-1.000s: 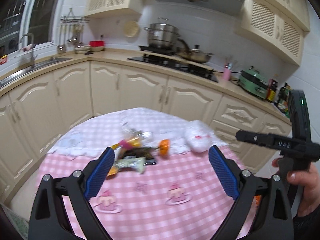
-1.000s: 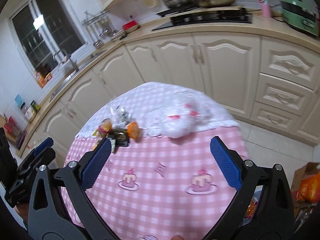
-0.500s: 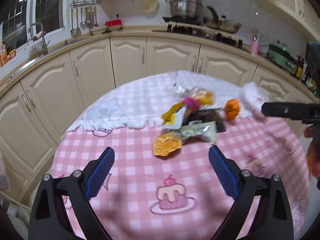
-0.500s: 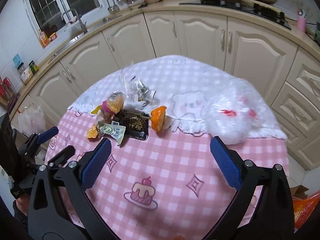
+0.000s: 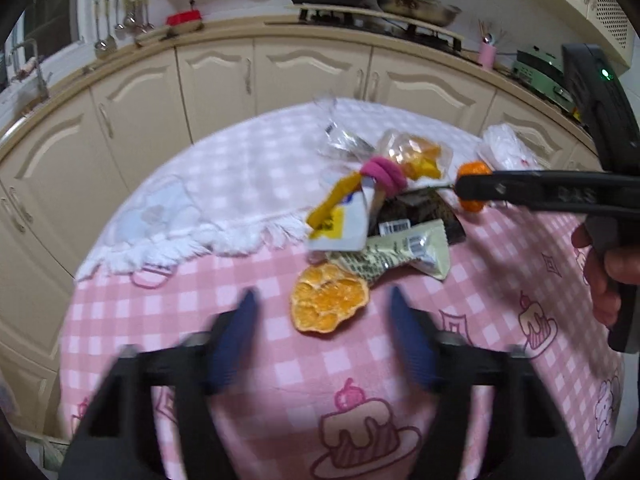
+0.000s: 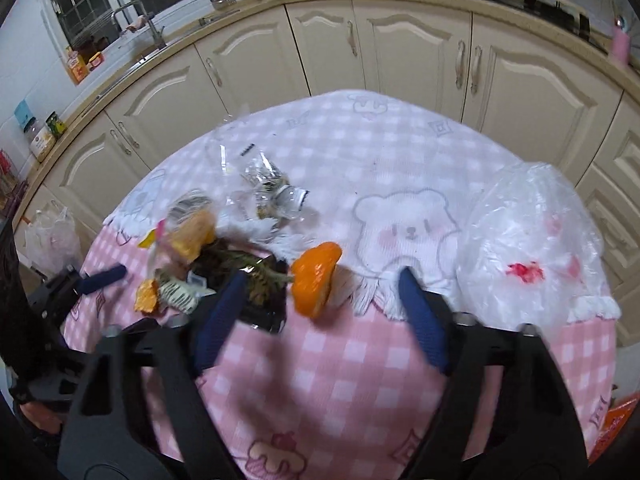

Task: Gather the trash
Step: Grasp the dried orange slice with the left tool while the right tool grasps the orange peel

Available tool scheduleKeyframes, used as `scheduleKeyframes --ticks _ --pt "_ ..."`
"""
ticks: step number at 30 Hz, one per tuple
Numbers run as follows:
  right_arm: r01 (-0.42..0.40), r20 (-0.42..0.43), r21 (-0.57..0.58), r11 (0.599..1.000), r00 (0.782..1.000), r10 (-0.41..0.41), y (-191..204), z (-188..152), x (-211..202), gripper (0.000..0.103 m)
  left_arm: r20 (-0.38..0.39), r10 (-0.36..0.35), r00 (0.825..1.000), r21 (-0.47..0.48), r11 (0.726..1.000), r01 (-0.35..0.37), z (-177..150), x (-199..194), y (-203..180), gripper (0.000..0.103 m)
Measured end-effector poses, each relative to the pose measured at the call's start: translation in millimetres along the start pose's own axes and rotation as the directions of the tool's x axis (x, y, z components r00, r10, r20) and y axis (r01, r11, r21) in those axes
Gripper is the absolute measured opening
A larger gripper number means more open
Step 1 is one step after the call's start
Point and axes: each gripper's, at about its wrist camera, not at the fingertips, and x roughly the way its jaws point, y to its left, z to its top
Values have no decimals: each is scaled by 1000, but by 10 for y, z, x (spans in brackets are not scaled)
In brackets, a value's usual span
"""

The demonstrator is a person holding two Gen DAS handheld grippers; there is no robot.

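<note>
Left tool (image 5: 320, 332): jaws closing, nothing between the pads yet; flat orange peel (image 5: 329, 303) sits just ahead of the tips on the pink checked counter (image 5: 248, 360).

Right tool (image 6: 320, 300): jaws also closing, curled orange peel (image 6: 314, 280) in the gap, pads not visibly touching it.

Beyond the tips lies the rest of the trash: cream snack wrapper (image 5: 400, 252), dark wrapper (image 5: 420, 216), crumpled clear film (image 6: 272, 192). Clear plastic bag (image 6: 528, 248) is off to the right tool's right.

Handling, my read: peels are light, limp and slightly slick, so pinch across an edge or the curl. Wrappers are weightless and crinkly; grab a fold, since flat sheets will probably slide.
</note>
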Motion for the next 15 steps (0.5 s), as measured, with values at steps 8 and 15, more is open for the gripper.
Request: scheduleKeyframes --ticks 8,15 --pt "-74 41 11 997 996 74 4 -90 -217 16 39 -40 998 -16 999 41 -64 -109 -66 38" --pt "-75 67 20 997 995 74 -58 -216 -452 15 52 -38 998 -82 996 42 -223 -260 7 38"
